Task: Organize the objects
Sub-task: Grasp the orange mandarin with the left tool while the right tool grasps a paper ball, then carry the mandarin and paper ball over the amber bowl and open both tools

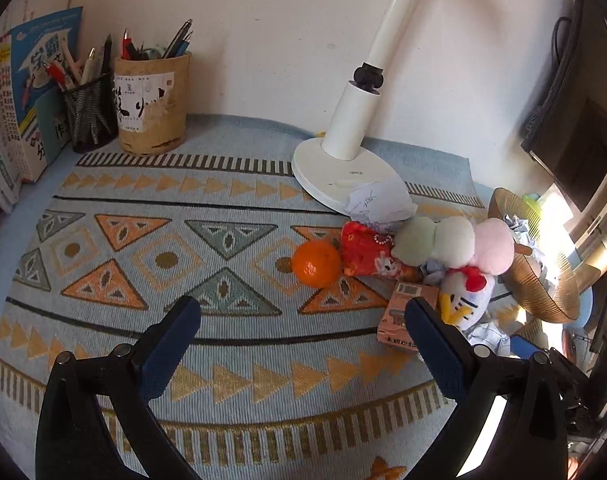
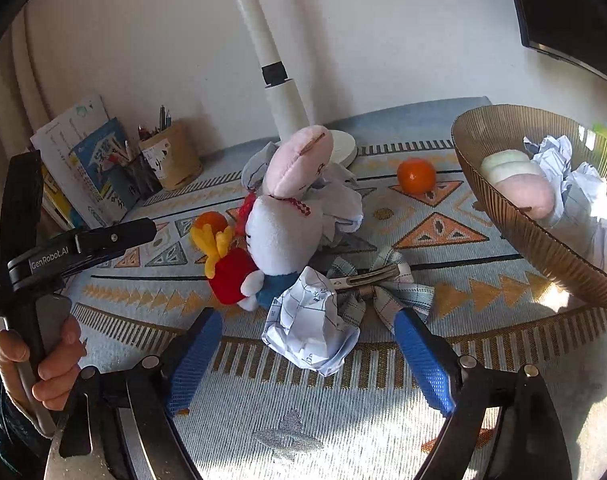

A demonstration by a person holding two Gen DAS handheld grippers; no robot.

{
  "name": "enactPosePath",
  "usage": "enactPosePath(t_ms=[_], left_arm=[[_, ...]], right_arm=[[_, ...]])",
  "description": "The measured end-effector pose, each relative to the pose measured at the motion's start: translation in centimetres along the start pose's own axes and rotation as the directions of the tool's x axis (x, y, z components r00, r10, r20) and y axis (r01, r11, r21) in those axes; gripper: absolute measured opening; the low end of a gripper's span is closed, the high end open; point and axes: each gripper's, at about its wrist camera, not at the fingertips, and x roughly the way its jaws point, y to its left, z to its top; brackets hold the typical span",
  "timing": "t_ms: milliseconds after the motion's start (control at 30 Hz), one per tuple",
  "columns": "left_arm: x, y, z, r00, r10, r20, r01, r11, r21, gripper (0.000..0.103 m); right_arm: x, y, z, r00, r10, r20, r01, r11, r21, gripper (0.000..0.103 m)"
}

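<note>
In the right wrist view my right gripper [image 2: 308, 322] is open around a crumpled paper ball [image 2: 309, 326] on the patterned cloth. Behind it lie a plaid bow hair clip [image 2: 377, 286] and a white plush rabbit [image 2: 281, 224] holding a red fries pouch. An orange [image 2: 416, 175] sits further back, another [image 2: 211, 222] behind the plush. A ribbed amber bowl [image 2: 503, 220] at right holds plush dumplings and crumpled paper. In the left wrist view my left gripper [image 1: 303, 312] is open and empty above the cloth, near an orange [image 1: 316, 263], a red pouch [image 1: 363, 250], a dumpling plush [image 1: 451, 240] and a small box [image 1: 403, 316].
A white desk lamp [image 1: 343, 168] stands at the back. Two pen holders [image 1: 153, 100] and leaning books [image 1: 27, 92] fill the back left corner. A dark monitor [image 1: 575, 136] is at the right. The person's hand holds the left gripper handle [image 2: 35, 272].
</note>
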Motion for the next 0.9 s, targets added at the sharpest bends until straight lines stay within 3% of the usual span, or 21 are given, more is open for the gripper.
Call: enactPosePath(t_ms=[100, 233, 300, 433, 600, 700, 800, 900], left_arm=[[3.0, -0.1, 0.9, 0.999, 0.033, -0.022, -0.032, 0.998, 0.051, 0.102], [6.5, -1.9, 1.3, 0.993, 0.097, -0.065, -0.086, 0.982, 0.165, 0.097], [6.8, -2.0, 1.6, 0.996, 0.061, -0.069, -0.050, 0.988, 0.149, 0.083], [7.7, -2.6, 2.0, 0.993, 0.006, -0.119, 0.015, 0.985, 0.170, 0.035], [4.9, -3.4, 0.7, 0.998, -0.002, -0.066, 0.015, 0.980, 0.198, 0.035], [1.0, -3.8, -1.5, 0.999, -0.025, -0.022, 0.028, 0.981, 0.192, 0.035], [-2.3, -4.6, -5.2, 0.995, -0.103, -0.004, 0.103, 0.984, 0.144, 0.035], [-3.8, -6.3, -8.1, 0.987, -0.162, 0.004, 0.160, 0.978, 0.133, 0.035]], right_arm=[[1.5, 0.3, -0.3, 0.998, 0.005, -0.059, -0.006, 1.000, -0.024, 0.061], [1.3, 0.3, -0.4, 0.999, 0.008, -0.035, -0.009, 0.999, -0.032, 0.053], [1.3, 0.3, -0.5, 0.999, 0.011, -0.035, -0.012, 0.999, -0.032, 0.040], [1.1, 0.2, -0.5, 0.999, 0.017, -0.027, -0.018, 0.999, -0.028, 0.037], [-2.3, -1.8, -1.1, 0.988, 0.144, 0.056, -0.147, 0.988, 0.054, 0.037], [-4.7, -2.9, -2.3, 0.984, 0.161, 0.070, -0.167, 0.983, 0.078, 0.037], [-6.4, -3.2, -3.6, 0.979, 0.197, 0.044, -0.200, 0.977, 0.074, 0.037], [-6.7, -2.4, -4.8, 0.988, 0.154, -0.015, -0.154, 0.988, 0.012, 0.037]])
